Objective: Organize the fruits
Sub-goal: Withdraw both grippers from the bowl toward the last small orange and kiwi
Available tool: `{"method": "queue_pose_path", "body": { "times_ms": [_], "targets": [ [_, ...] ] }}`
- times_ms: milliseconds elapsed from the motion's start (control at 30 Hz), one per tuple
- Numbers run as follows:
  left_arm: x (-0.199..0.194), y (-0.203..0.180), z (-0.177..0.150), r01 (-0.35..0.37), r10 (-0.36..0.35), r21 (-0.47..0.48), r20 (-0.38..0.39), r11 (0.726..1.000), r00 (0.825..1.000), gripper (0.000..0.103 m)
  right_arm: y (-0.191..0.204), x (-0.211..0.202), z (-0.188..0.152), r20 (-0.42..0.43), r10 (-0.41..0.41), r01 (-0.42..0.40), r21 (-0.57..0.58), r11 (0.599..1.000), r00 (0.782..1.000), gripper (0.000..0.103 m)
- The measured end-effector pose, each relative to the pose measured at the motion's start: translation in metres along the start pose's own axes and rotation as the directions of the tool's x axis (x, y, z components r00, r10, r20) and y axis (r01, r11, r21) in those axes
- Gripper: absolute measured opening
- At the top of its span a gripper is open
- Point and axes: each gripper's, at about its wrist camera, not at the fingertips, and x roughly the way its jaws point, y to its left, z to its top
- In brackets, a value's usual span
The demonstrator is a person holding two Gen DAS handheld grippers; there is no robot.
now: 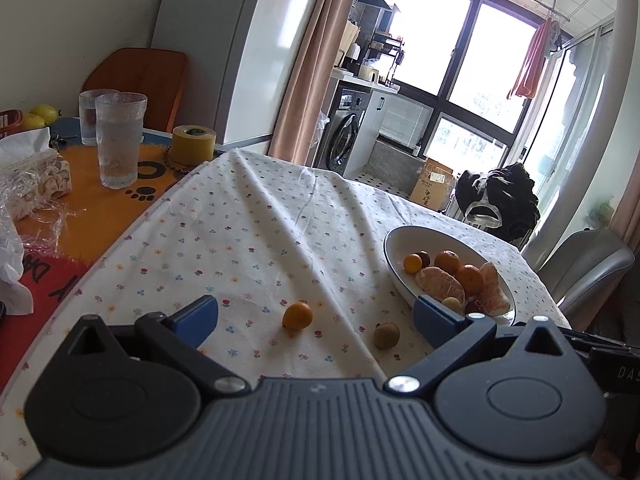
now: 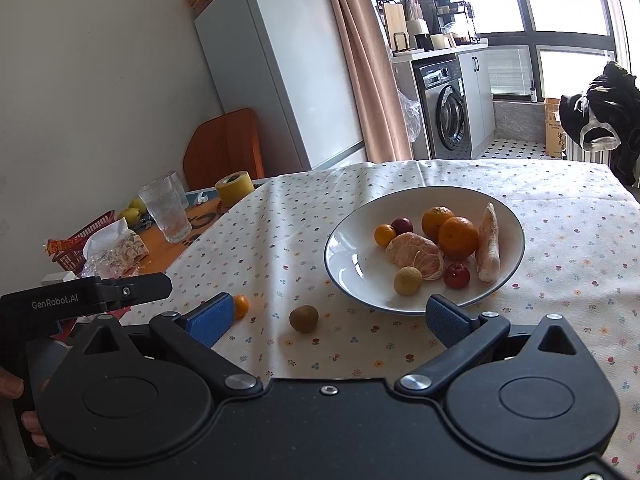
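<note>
Floral-clothed table (image 2: 280, 240): small orange kumquat (image 2: 241, 306) half-hidden behind the right gripper (image 2: 330, 318); both it and the left gripper (image 1: 316, 316) hover wide, empty.

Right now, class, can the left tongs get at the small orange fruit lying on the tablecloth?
Probably yes: the left tongs are open, the small orange fruit lies between their tips, and no obstacle shows.
</note>
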Motion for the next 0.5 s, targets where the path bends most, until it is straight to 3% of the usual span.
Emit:
{"method": "queue_pose_path", "body": {
  "times_ms": [300,500],
  "targets": [
    [0.015,0.008,-0.004,0.013,-0.013,-0.002,-0.011,1.000,1.000,0.102,0.008,0.018,-0.005,-0.025,0.040,-0.040,-0.012,0.999,0.999,0.099],
    [0.029,0.008,-0.005,0.010,-0.010,0.022,-0.013,1.000,1.000,0.094,0.015,0.038,-0.009,-0.070,0.071,-0.074,-0.029,0.997,0.995,0.074]
  ]
}}
